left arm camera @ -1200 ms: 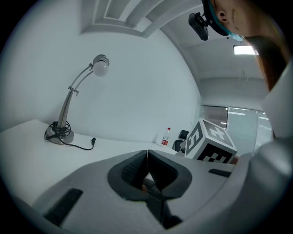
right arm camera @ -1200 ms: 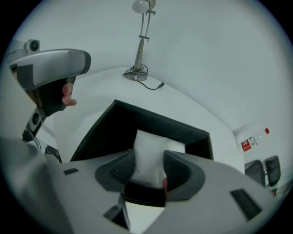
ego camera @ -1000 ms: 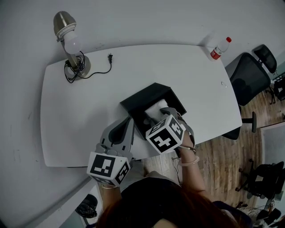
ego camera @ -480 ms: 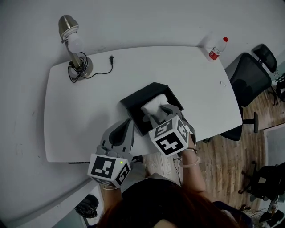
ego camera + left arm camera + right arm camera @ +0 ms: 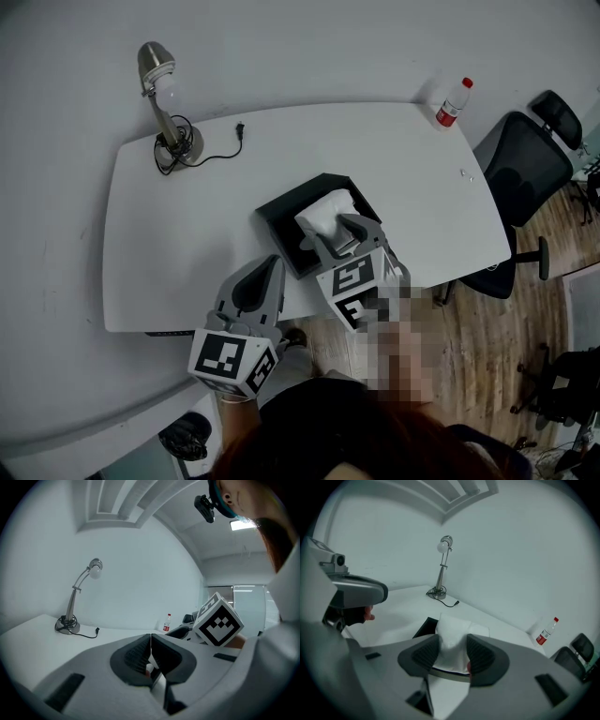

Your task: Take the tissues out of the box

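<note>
The right tool [image 5: 336,234] has lifted, drawing the tissues [image 5: 319,211] higher. Its jaws pinch the white wad, which stands upright, its long axis rising out of the black box [image 5: 281,217] on the table [image 5: 187,253]. The left tool [image 5: 150,637], closed and empty, hangs at the table's near edge.

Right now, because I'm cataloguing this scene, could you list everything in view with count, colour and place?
table: one, white, centre.
tissue box: one, black, near the table's front edge.
tissues: a white wad, standing up out of the box.
desk lamp: one, silver, table's far left corner.
cord with plug: one, black, beside the lamp.
bottle: one, clear with red cap and label, table's far right corner.
office chairs: at least two, black, right of the table on the wood floor.
left gripper: one, grey, jaws together and empty, over the front edge.
right gripper: one, grey, closed on the tissues above the box.
</note>
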{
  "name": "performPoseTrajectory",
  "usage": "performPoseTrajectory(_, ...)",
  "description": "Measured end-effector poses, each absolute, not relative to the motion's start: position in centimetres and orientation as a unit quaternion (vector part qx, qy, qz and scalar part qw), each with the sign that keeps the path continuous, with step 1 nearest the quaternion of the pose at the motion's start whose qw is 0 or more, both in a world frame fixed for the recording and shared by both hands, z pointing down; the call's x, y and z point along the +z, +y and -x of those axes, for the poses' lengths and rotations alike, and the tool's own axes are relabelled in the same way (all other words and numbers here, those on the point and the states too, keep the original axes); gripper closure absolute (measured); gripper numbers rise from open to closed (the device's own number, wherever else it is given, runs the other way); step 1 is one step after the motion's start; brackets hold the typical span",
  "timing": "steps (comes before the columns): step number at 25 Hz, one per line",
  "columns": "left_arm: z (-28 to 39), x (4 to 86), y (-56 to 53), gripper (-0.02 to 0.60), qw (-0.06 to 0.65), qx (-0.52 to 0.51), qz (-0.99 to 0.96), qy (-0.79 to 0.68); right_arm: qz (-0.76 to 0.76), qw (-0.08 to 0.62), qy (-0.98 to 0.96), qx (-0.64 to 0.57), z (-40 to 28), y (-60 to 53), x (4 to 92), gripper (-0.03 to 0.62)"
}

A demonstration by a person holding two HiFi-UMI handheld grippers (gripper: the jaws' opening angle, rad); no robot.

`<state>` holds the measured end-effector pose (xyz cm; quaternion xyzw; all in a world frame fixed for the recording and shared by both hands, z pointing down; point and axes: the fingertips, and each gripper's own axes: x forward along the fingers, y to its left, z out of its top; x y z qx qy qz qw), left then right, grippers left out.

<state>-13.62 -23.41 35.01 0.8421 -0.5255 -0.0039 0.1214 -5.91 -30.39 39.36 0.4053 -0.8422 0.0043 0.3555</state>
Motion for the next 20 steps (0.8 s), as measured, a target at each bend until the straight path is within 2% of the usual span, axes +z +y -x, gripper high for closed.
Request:
performPoseTrajectory(13, 12.7, 33.3, -19.5, 0.560, 0.095, -0.004, -0.844, -0.529, -0.434, 0.257, -0.863, -0.022, 5.3, -27.1, 35.2, 0.398)
performPoseTrajectory(20, 11.9, 32.6, -17.1, 0.560, 0.082, -0.005, -0.845, -0.528, -0.435, 0.227, -0.871, -0.036, 4.7, -24.3, 33.7, 0.398)
